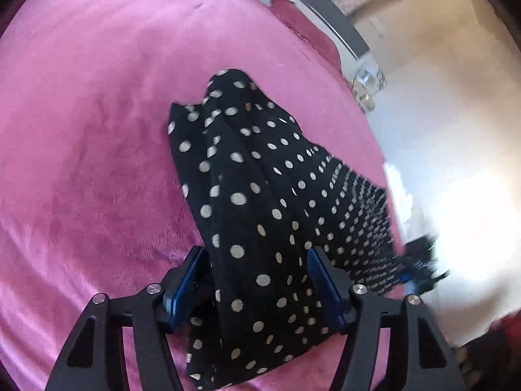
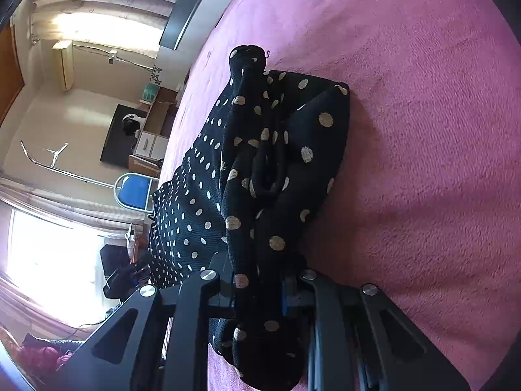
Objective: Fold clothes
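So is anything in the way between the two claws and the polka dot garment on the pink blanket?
Nothing visible. The polka dot garment already passes between the left claw fingers, and the right claw is shut on a bunched fold of it, over the pink blanket.

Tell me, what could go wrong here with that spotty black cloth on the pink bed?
1. The left tool straddles a thick bunch of the polka-dot garment without clearly pinching it, so the cloth may slip out.
2. The right tool is clamped on a crumpled wad, so the fold may come out lumpy.
3. The garment lies near the edge of the pink blanket and might slide off.
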